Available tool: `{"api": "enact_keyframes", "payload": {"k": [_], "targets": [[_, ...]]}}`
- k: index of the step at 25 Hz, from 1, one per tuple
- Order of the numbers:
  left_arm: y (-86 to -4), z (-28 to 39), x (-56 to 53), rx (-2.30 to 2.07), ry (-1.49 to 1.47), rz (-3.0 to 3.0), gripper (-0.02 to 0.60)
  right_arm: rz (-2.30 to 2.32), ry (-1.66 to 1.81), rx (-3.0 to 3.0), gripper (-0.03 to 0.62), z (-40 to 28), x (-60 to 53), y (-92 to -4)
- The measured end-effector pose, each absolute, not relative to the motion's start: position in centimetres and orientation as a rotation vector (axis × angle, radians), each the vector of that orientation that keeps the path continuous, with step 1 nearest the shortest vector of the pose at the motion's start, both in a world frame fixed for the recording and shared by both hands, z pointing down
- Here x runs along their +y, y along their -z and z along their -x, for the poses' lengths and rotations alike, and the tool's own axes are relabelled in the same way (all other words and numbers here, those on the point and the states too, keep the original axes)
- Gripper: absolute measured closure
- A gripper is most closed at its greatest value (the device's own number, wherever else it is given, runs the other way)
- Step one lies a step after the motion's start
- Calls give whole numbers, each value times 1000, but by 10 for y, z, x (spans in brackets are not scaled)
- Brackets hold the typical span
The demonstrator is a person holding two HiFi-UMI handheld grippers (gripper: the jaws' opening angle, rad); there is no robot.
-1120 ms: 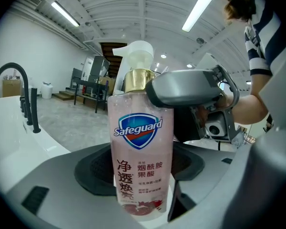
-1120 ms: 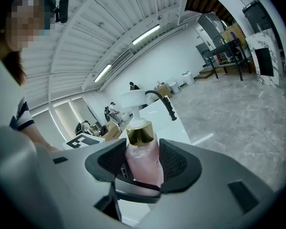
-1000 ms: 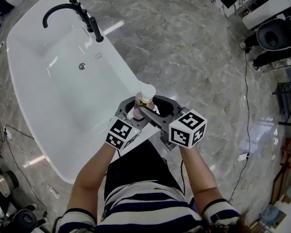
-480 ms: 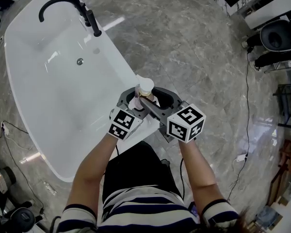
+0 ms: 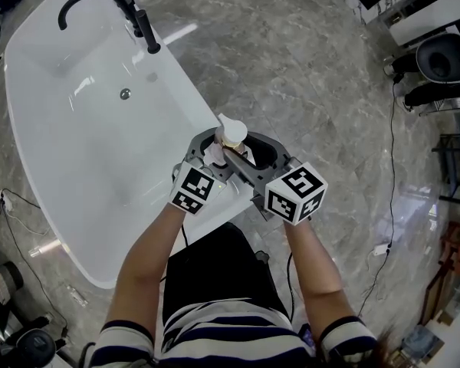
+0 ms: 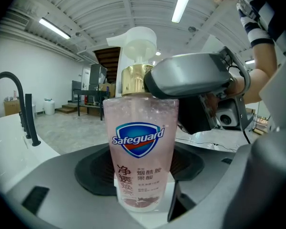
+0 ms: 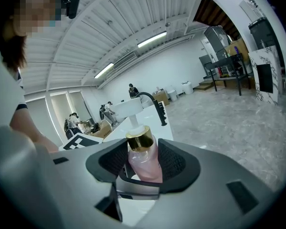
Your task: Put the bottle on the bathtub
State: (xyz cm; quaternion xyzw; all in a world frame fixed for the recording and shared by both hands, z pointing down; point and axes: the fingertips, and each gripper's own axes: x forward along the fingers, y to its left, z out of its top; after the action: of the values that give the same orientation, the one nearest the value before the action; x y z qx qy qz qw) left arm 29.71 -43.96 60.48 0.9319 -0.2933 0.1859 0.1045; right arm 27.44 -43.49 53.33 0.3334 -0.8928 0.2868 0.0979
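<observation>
The bottle [image 5: 231, 133], clamped in the left tongs [image 5: 213, 153] and right tongs [image 5: 254, 158], is brought slightly lower toward the bathtub [image 5: 100, 144] rim than a second ago.

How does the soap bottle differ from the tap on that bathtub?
The bottle is see-through pink with a white pump and gold collar; the tap is solid black. The bottle is straight-sided and upright, while the tap arches over in a curved spout. The bottle is at the near end of the bathtub rim; the tap is at the far end. Both stand along the same side of the tub.
</observation>
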Motion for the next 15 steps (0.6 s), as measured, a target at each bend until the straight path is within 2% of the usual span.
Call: {"api": "enact_keyframes", "payload": {"k": [15], "targets": [[-607, -291, -450, -871, -554, -2848, 267, -1001, -824, -2649, 375, -270, -440, -534]]}}
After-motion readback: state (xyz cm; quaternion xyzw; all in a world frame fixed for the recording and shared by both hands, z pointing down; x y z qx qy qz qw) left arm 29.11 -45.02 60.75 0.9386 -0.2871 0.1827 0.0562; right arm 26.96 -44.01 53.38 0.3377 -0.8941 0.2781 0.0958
